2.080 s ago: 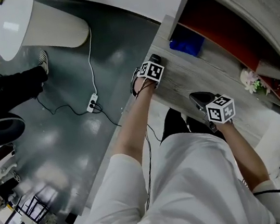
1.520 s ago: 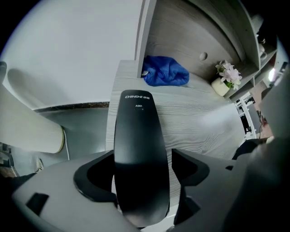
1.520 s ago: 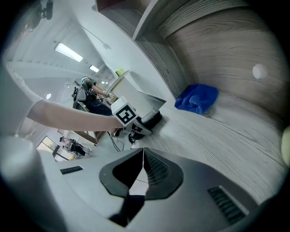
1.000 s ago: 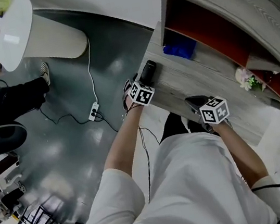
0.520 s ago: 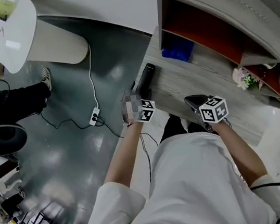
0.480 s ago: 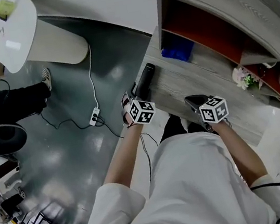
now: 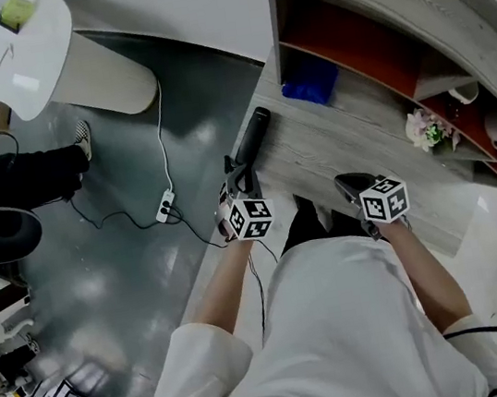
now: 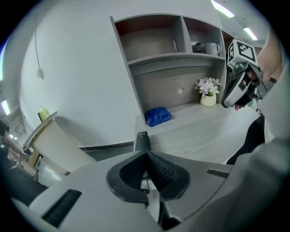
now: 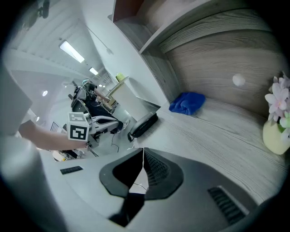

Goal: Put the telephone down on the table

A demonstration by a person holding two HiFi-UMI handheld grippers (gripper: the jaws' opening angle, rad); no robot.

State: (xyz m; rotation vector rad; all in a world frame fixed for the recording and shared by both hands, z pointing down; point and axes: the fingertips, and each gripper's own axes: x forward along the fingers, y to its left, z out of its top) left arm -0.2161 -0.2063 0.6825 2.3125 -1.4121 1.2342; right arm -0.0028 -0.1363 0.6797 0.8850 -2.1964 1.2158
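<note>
The black telephone handset (image 7: 253, 136) lies flat on the grey wooden table (image 7: 352, 144), along its left edge. My left gripper (image 7: 240, 177) hangs just off that edge, short of the handset's near end and apart from it. In the left gripper view its jaws are closing fully together, nothing between the left gripper (image 8: 146, 156) pads, and the telephone (image 8: 141, 140) rests beyond them. My right gripper (image 7: 343, 182) sits over the table's near edge, shut and empty. The right gripper view shows the right gripper (image 9: 143, 152), the telephone (image 9: 144, 124) and the left gripper (image 9: 102, 121) farther off.
A blue cloth (image 7: 311, 89) lies under the shelf unit (image 7: 361, 25); a flower vase (image 7: 425, 129) stands to the right. Mugs (image 8: 211, 47) sit in an upper cubby. On the floor are a power strip (image 7: 167, 201), a round white table (image 7: 19, 51) and a seated person (image 7: 10, 170).
My left gripper has let go of the telephone, drawn back from the table edge and closed its jaws. The handset stays on the table. The right gripper has hardly moved.
</note>
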